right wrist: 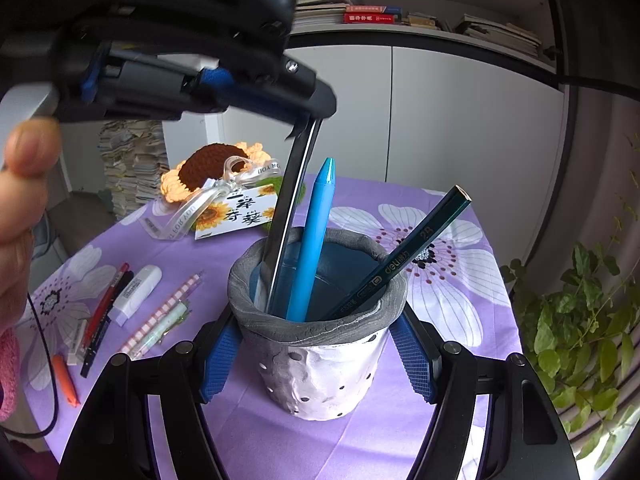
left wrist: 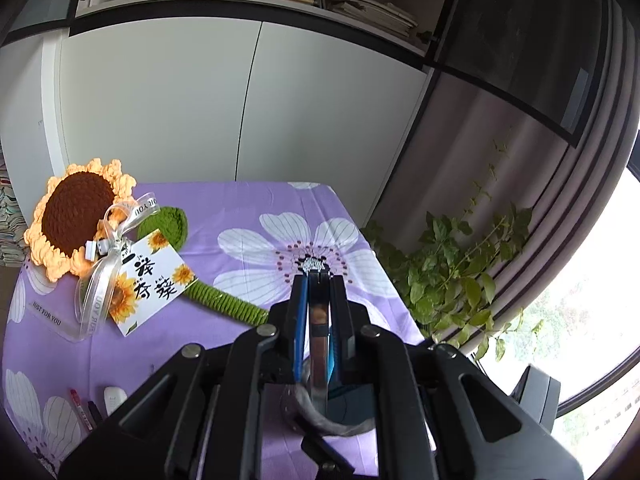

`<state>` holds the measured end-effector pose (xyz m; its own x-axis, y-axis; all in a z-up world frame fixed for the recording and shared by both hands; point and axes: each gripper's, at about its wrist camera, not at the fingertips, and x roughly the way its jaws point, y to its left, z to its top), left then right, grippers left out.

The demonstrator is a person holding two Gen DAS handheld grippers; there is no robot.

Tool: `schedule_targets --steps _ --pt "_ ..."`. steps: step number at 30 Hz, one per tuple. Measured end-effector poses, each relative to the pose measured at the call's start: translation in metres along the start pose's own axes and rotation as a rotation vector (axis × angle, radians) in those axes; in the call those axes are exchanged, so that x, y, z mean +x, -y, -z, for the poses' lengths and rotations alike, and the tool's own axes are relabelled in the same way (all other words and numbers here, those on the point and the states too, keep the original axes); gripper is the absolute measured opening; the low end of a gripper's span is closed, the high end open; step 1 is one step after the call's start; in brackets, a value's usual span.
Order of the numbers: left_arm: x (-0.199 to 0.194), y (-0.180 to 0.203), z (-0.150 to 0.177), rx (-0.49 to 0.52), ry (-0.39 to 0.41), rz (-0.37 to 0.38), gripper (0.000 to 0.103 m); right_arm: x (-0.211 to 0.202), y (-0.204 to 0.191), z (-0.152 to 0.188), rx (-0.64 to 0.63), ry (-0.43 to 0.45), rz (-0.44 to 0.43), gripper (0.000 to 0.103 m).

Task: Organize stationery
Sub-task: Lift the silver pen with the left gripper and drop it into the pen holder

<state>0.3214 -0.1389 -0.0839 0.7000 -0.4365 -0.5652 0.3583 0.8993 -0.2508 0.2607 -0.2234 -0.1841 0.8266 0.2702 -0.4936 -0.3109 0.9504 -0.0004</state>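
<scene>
Covering the whole table is a purple floral cloth [right wrist: 460, 280], and on its far side lies a crocheted sunflower [left wrist: 76, 216] with a ribbon and a card [left wrist: 154, 280]. Nearer the middle stands the pen holder [right wrist: 320, 340] — grey rolled rim, white dotted body — with the right gripper [right wrist: 320, 360] straddling it; its blue pads sit just beside the cup's two sides, and I cannot tell whether they press on it or merely bracket it.

Above the cup, the left gripper [right wrist: 308, 120] has its jaws closed on the top end of a flat metal ruler [right wrist: 288, 208], whose lower end is already inside the holder, against the inner wall on the left. In the left wrist view the same ruler [left wrist: 318, 332] runs straight down between the fingers into the cup mouth. A blue pen [right wrist: 312, 240] and a dark green pencil [right wrist: 400, 264] lean in the holder beside it.

The step in hand looks like dropping the ruler in — the next move calls for letting go of it cleanly, without dragging it back out or tipping the cup. Left of the holder, loose pens [right wrist: 108, 300], a white correction tape [right wrist: 136, 288] and a striped pencil [right wrist: 164, 308] remain on the cloth.
</scene>
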Motion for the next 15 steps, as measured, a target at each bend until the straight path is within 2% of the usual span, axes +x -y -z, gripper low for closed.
schedule_targets --steps 5,9,15 --pt "0.0 0.002 0.012 0.039 -0.043 -0.008 0.009 0.0 -0.001 0.0 -0.002 0.0 0.002 0.072" --pt "0.003 -0.004 0.018 0.022 -0.092 0.002 0.01 0.001 -0.002 0.0 -0.007 -0.001 0.007 0.072" --pt "0.0 -0.004 0.018 0.036 -0.109 -0.006 0.011 0.0 -0.005 0.0 -0.016 0.0 0.015 0.072"
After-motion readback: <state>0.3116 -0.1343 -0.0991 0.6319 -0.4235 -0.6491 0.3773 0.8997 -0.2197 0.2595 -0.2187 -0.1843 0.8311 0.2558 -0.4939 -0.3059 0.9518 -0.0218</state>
